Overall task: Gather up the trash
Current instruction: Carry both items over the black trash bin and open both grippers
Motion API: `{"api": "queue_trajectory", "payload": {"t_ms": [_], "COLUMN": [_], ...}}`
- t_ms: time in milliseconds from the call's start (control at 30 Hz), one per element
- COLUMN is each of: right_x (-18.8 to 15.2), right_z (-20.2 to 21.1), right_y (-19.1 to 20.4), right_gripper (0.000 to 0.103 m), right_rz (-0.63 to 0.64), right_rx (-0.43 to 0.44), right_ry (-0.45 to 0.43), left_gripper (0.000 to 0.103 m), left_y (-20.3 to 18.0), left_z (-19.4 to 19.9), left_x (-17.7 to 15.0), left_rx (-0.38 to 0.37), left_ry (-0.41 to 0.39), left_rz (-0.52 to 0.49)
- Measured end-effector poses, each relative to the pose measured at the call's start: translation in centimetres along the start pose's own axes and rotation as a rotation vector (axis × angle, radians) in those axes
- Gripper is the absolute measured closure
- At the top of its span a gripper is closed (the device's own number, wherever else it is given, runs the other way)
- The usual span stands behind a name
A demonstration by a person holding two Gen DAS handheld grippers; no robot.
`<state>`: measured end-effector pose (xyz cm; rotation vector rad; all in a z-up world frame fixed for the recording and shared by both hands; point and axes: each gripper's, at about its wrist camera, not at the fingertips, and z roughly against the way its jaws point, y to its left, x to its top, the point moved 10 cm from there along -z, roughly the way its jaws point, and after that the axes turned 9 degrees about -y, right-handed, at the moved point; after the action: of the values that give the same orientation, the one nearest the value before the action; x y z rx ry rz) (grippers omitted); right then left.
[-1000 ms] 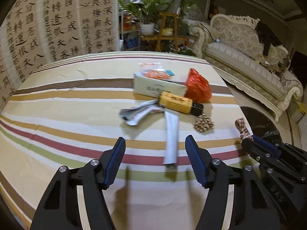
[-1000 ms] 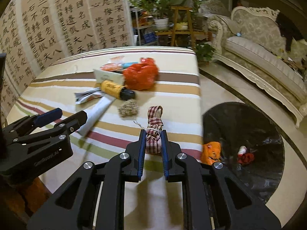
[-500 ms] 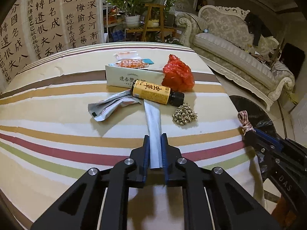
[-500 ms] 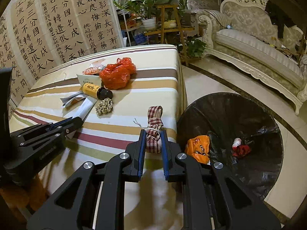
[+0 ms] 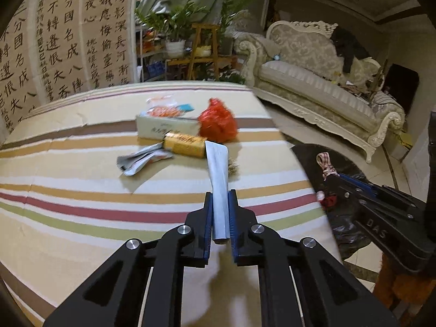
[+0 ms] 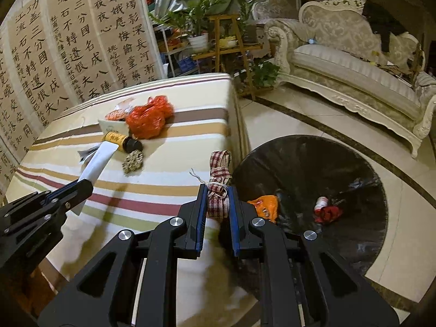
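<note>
My left gripper [image 5: 220,201] is shut on a long grey-white tube [image 5: 218,174], lifted off the striped tablecloth [image 5: 81,190]. In the right wrist view the same tube [image 6: 96,162] sticks out of the left gripper [image 6: 81,185]. My right gripper [image 6: 217,194] is shut on a red-and-white checked cloth bundle [image 6: 218,188], held near the table's right edge beside the black-lined trash bin [image 6: 313,169]. The bundle [image 5: 325,163] also shows at the right of the left wrist view. A yellow bottle [image 5: 185,144], a silver wrapper [image 5: 141,159], a red bag [image 5: 218,124] and a white box [image 5: 163,128] lie on the table.
A brown scrubber ball [image 6: 132,162] lies by the bottle's cap. The bin holds an orange wrapper [image 6: 265,205] and a red scrap [image 6: 328,212]. A cream sofa [image 6: 354,76] stands beyond the bin, with plant stands [image 6: 226,41] and a calligraphy screen [image 6: 68,41] behind the table.
The left gripper closed on the tube and raised it off the cloth, swinging right. The right gripper carried the checked bundle rightward toward the bin, which now fills more of its view.
</note>
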<state>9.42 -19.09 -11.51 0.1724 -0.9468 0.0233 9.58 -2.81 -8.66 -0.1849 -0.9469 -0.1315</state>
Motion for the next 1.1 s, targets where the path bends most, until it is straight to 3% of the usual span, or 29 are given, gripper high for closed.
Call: {"api": "queue_trajectory", "payload": {"t_ms": [300,667,1100], "right_x": [0.8,0.7,0.5], "right_z": [0.9,1.5,-0.1], "right_y": [-3.7,-10.1,-14.5], "right_gripper": [0.088,0.088,0.086], "right_rz": [-0.017,-0.077,-0.13], "right_rx": [-0.106,-0.234,-0.286], "right_ry": [-0.04,-0.067,-0.059], "left_gripper": [0.091,0.091,0.09], "left_y": [-4.8,-9.9,-14.4], "left_z": [-1.2,-3.6,-6.5], "left_x": [1.6,2.0,1.9], "left_rx": [-0.057,-0.12,-0.145], "left_ry": [-0.048,-0.043,-0.016], "left_rz": [-0.074,-0.136,-0.225]}}
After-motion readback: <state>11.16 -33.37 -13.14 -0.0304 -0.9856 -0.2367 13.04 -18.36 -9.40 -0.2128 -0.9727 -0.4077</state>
